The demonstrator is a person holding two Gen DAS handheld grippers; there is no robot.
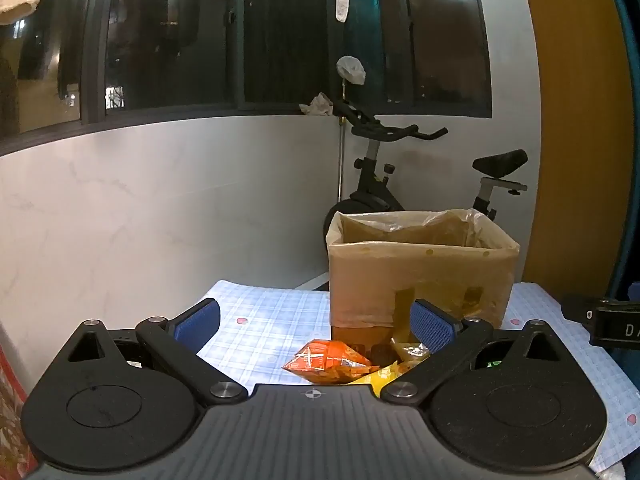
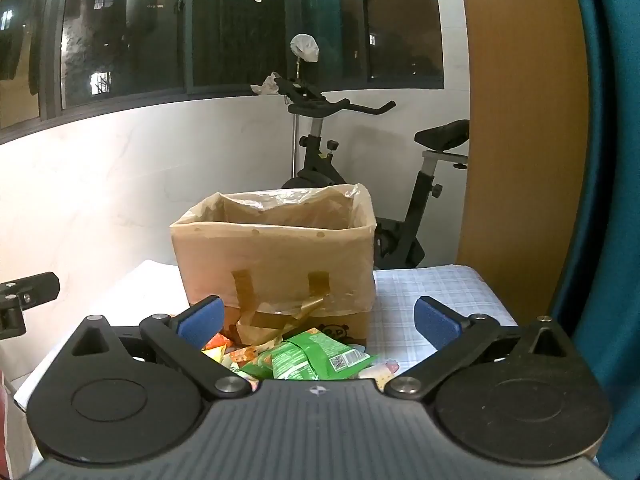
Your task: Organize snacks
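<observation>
- Left claw point(image 1: 316, 322) released, empty; crinkled orange foil snack packet point(image 1: 330, 362) lies between its fingers, long axis crosswise, pointed corner leftward.
- Right claw point(image 2: 319, 320) released, empty; green foil snack packet point(image 2: 316, 356) between its fingers.
- Plastic-lined brown cardboard box point(image 1: 420, 268) stands upright just beyond both.

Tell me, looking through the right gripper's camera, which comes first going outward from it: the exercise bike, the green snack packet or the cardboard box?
1. Green snack packet: lowest in view, just ahead of the open right gripper, on the table.
2. Cardboard box: behind the packets, plastic-lined, centre.
3. Exercise bike: beyond the table, against the wall, right of centre.
</observation>
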